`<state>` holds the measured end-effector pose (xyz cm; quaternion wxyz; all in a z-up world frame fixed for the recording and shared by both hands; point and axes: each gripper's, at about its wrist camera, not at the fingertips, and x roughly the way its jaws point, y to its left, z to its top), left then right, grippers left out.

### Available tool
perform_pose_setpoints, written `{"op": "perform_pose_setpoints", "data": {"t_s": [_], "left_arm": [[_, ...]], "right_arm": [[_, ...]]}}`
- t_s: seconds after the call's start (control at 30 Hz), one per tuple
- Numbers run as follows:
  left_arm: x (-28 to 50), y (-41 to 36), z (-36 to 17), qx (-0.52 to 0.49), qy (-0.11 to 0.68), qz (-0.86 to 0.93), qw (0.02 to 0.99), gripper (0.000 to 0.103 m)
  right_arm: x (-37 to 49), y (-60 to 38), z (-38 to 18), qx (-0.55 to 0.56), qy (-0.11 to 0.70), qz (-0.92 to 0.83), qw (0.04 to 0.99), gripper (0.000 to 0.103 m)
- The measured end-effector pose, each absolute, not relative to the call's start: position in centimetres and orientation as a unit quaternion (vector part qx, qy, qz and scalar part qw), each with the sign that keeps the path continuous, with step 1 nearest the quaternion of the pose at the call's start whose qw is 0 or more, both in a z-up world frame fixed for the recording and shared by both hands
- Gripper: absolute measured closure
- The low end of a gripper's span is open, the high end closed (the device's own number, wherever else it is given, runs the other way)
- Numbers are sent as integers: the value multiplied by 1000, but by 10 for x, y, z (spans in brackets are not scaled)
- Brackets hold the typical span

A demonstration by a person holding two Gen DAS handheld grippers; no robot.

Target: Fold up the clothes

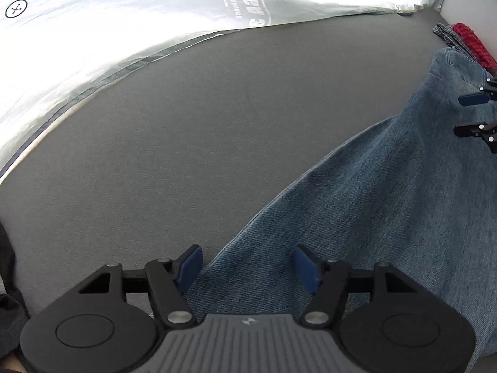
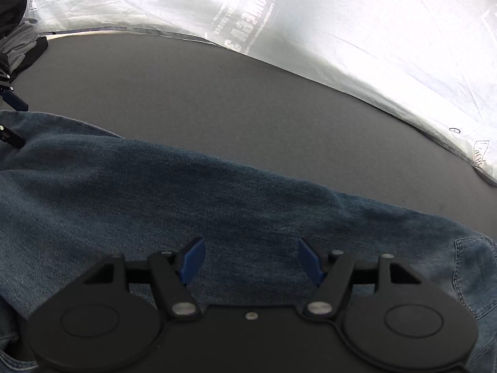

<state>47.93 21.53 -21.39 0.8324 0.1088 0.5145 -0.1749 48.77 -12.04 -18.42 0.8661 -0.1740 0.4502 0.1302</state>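
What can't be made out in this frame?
- Jeans: full outline cut off by the frame edges and each view's own tongs.
- Red checked garment: cut off at the left-wrist view's edge.
- Print on the white sheet: distorted, unreadable in both views.

A grey felt-like tabletop (image 1: 217,118) carries the laundry; blue denim jeans (image 2: 155,205) lie spread across its near side; a white printed sheet (image 2: 357,37), bearing a carrot graphic and dark lettering, covers the far edge; a red checked garment (image 1: 472,43) sits bunched beyond the jeans at one end; dark and grey clothes (image 2: 18,40) are heaped at the other.
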Motion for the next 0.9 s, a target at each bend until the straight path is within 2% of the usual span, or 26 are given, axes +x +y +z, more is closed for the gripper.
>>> {"op": "perform_pose_setpoints", "data": {"t_s": [0.03, 0.07, 0.1, 0.2, 0.37, 0.5, 0.57, 0.6, 0.67, 0.8, 0.9], "left_arm": [[479, 213, -213, 98, 515, -155, 837, 64], [478, 207, -211, 101, 513, -110, 845, 87], [474, 197, -208, 118, 510, -82, 848, 92], [462, 171, -189, 191, 463, -49, 864, 95], [487, 178, -133, 155, 407, 14, 900, 95], [535, 182, -111, 166, 357, 41, 918, 93], [562, 186, -120, 151, 385, 52, 909, 89], [572, 191, -129, 132, 402, 62, 904, 84], [580, 199, -154, 110, 451, 103, 880, 82], [549, 231, -175, 88, 477, 150, 861, 64], [500, 260, -168, 12, 480, 163, 862, 57]], "right_arm": [[487, -121, -185, -173, 450, 128, 867, 36], [486, -122, -185, -171, 450, 124, 868, 36], [485, -123, -185, -169, 449, 121, 869, 36], [484, -126, -186, -163, 449, 109, 872, 36], [484, -134, -181, -154, 435, 81, 883, 36], [488, -146, -173, -140, 419, 51, 896, 36], [490, -152, -170, -130, 415, 38, 900, 36], [490, -155, -170, -125, 416, 32, 900, 36], [491, -161, -169, -117, 418, 22, 901, 36], [472, -173, -166, -119, 419, 8, 900, 35], [449, -178, -166, -110, 427, 8, 898, 34]]}}
